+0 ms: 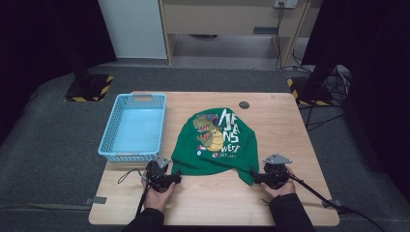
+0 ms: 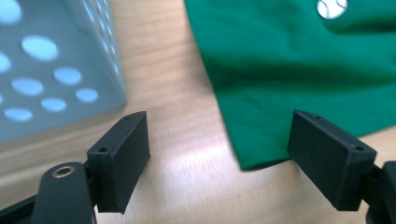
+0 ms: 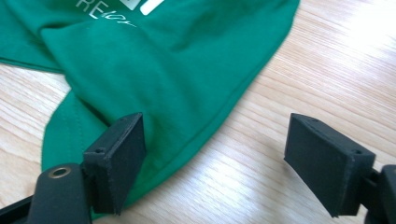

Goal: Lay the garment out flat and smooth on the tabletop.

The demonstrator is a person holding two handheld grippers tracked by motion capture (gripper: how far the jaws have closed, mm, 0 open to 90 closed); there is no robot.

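We judged the green T-shirt (image 1: 217, 140) light, soft and floppy, best pinched at its hem corners; both grippers' jaws stood apart, empty.

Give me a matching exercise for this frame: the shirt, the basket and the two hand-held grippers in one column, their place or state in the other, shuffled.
Things:
1. green T-shirt
2. blue basket
3. left hand-held gripper
4. right hand-held gripper

Places or states:
A. open, at the shirt's near right corner
B. lies crumpled at the table's middle, dinosaur print up
C. open, at the shirt's near left corner
D. stands empty at the table's far left

Pairs: 1-B, 2-D, 3-C, 4-A
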